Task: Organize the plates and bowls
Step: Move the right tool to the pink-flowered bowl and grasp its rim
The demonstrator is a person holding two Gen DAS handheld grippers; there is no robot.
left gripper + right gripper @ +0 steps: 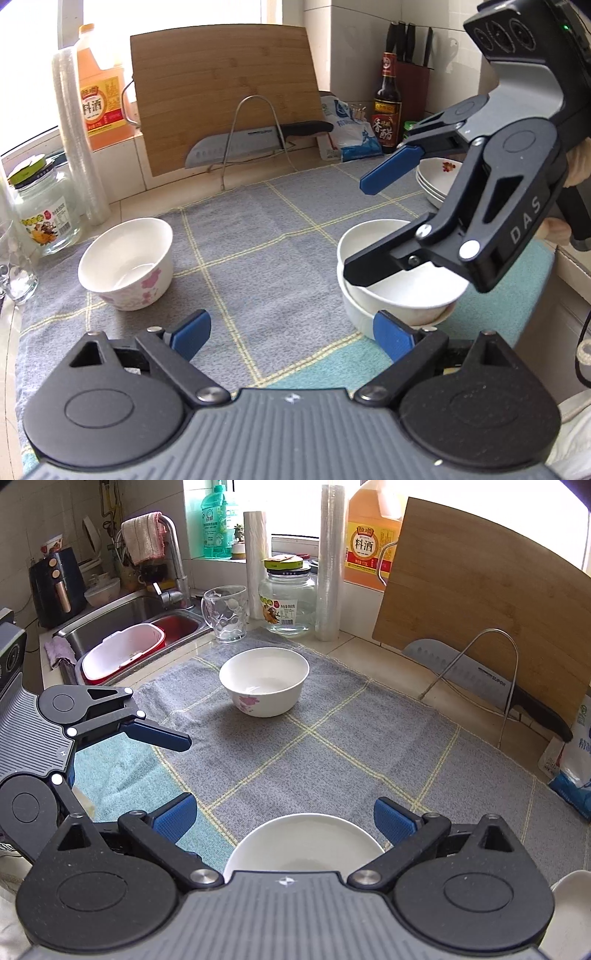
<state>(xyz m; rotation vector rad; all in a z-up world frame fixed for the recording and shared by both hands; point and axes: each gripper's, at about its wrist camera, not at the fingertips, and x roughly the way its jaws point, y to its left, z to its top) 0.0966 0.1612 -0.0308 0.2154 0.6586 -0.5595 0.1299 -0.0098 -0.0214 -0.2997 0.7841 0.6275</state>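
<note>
Bowls first: through my left wrist camera, the floral bowl [127, 263] sits alone on the grey checked mat [258, 229], ahead and to the left of my left gripper [291, 334]. That gripper's jaws stand wide apart, and nothing lies between the blue pads [192, 334]. Ahead and to the right, just past the right pad, I see the nested bowls [388, 295], one white bowl sitting inside another. My right gripper [356, 229] hangs over them, jaws spread wide, its lower black finger reaching across the top bowl's rim; I cannot tell whether it touches. Beyond it, a stack of plates [434, 181] rests at the mat's far right. A cutting board [225, 96] leans at the back with a knife [255, 138] in a wire rack.

Switching to my right wrist camera: the right gripper [291, 821] is wide open here too, holding nothing. The top bowl [303, 843] lies directly below, between the pads but clear of both. The floral bowl [264, 681] stands well ahead on the mat [369, 738], slightly left of centre. My left gripper [162, 768] comes in from the left, jaws parted and empty. Farther ahead to the left are a glass mug [225, 613], a glass jar [288, 602] and the sink [122, 624].
</note>
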